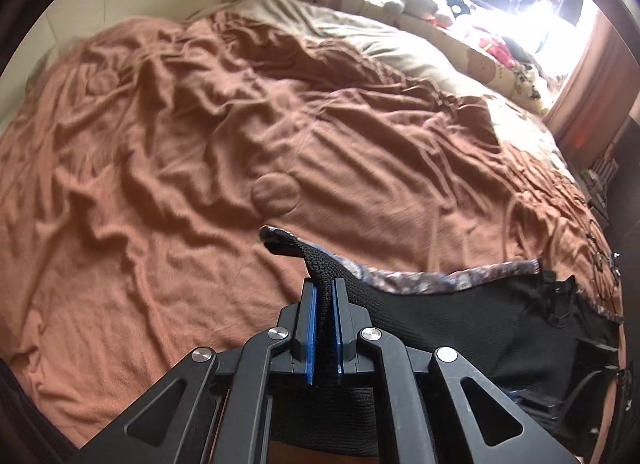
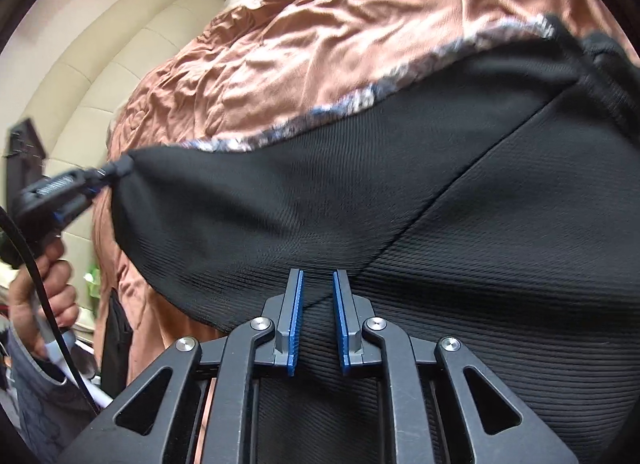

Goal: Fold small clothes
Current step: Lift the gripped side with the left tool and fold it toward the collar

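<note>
A black knit garment [image 2: 420, 203] with a patterned trim [image 2: 340, 107] is held stretched above the rumpled brown bedspread [image 1: 180, 143]. One corner is clamped in the left gripper [image 1: 325, 296]; the right gripper [image 2: 318, 296] is seen with jaws apart against the cloth. Toys [image 1: 500, 43] are piled by the window.

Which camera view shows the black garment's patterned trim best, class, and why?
The right wrist view: the patterned trim runs across the frame along the black garment, held up above the brown blanket. The left wrist view shows only a shorter stretch beyond the left gripper, which pinches a corner.
</note>
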`<state>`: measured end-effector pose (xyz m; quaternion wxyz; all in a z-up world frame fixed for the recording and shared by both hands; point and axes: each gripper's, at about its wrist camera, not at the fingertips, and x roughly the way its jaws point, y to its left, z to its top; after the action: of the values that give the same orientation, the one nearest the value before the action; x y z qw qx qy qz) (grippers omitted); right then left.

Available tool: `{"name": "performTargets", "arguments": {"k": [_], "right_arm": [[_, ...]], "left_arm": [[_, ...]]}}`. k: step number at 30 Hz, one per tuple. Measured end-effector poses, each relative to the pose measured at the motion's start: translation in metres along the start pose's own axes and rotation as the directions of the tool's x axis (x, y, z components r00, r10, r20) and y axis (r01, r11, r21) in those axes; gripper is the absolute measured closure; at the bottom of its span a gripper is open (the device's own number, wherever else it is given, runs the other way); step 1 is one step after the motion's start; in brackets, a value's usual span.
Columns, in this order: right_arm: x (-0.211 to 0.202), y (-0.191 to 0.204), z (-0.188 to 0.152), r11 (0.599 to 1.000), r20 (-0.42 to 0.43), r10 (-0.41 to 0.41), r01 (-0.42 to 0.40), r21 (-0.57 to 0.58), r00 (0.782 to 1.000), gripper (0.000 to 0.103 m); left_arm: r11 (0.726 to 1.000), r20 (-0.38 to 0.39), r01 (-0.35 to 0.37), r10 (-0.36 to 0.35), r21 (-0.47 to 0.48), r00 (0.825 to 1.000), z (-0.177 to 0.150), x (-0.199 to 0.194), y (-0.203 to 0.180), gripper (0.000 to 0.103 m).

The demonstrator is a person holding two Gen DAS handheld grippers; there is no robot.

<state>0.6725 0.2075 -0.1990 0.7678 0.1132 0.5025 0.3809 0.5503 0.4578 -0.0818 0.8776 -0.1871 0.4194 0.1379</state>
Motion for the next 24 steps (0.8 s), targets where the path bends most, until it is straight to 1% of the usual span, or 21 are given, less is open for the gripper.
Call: {"name": "performTargets", "arguments": {"k": [2, 4, 6, 9, 11, 12, 13, 14, 15, 16, 18, 21, 24], "right_arm": [[0.006, -0.001, 0.003, 1.0, -0.004, 0.007, -0.007, 0.004, 1.0, 0.091], [0.004, -0.002, 0.007, 1.0, -0.005, 0.023, -0.023, 0.01, 1.0, 0.091], [-0.008, -0.002, 0.006, 0.999, 0.013, 0.036, -0.036, 0.007, 0.999, 0.091], [-0.028, -0.008, 0.004, 0.999, 0.025, 0.031, -0.031, 0.009, 0.999, 0.091], [-0.042, -0.013, 0.004, 0.999, 0.032, 0.028, -0.029, 0.017, 0.999, 0.088], [-0.051, -0.015, 0.004, 1.0, 0.041, 0.019, -0.019, 0.018, 0.999, 0.082], [-0.061, -0.019, 0.003, 1.0, 0.054, 0.004, -0.005, 0.017, 0.999, 0.071], [-0.07, -0.022, 0.002, 1.0, 0.066, -0.002, 0.001, 0.019, 0.998, 0.064], [-0.08, -0.027, 0.001, 1.0, 0.082, -0.011, 0.009, 0.024, 0.997, 0.05], [-0.089, -0.028, -0.001, 0.999, 0.099, -0.02, 0.017, 0.029, 0.995, 0.045], [-0.11, -0.038, -0.005, 0.999, 0.139, -0.038, 0.033, 0.038, 0.99, 0.044], [-0.132, -0.053, -0.009, 0.997, 0.149, -0.037, 0.027, 0.067, 0.988, 0.044], [-0.153, -0.065, -0.011, 0.996, 0.174, -0.054, 0.04, 0.079, 0.983, 0.044]], "left_arm": [[1.0, 0.008, 0.02, -0.02, 0.014, 1.0, 0.004, -0.008, -0.013, 0.096], [0.999, 0.013, 0.041, -0.042, 0.026, 0.999, 0.006, -0.017, -0.027, 0.096], [0.997, 0.017, 0.059, -0.06, 0.046, 0.998, 0.008, -0.025, -0.043, 0.096], [0.993, 0.023, 0.091, -0.093, 0.077, 0.995, 0.009, -0.038, -0.069, 0.096], [0.99, 0.025, 0.109, -0.112, 0.086, 0.993, 0.01, -0.044, -0.087, 0.096], [0.989, 0.027, 0.115, -0.118, 0.098, 0.993, 0.01, -0.048, -0.097, 0.096], [0.987, 0.029, 0.12, -0.124, 0.107, 0.992, 0.011, -0.052, -0.107, 0.096], [0.985, 0.029, 0.126, -0.131, 0.116, 0.991, 0.012, -0.055, -0.118, 0.096], [0.983, 0.03, 0.133, -0.138, 0.129, 0.99, 0.012, -0.059, -0.129, 0.096], [0.98, 0.029, 0.14, -0.145, 0.139, 0.989, 0.012, -0.063, -0.139, 0.096], [0.975, 0.025, 0.149, -0.155, 0.164, 0.988, 0.011, -0.068, -0.163, 0.096], [0.967, 0.012, 0.165, -0.171, 0.194, 0.985, 0.007, -0.071, -0.194, 0.096], [0.957, -0.009, 0.186, -0.189, 0.222, 0.982, -0.001, -0.069, -0.221, 0.096]]}}
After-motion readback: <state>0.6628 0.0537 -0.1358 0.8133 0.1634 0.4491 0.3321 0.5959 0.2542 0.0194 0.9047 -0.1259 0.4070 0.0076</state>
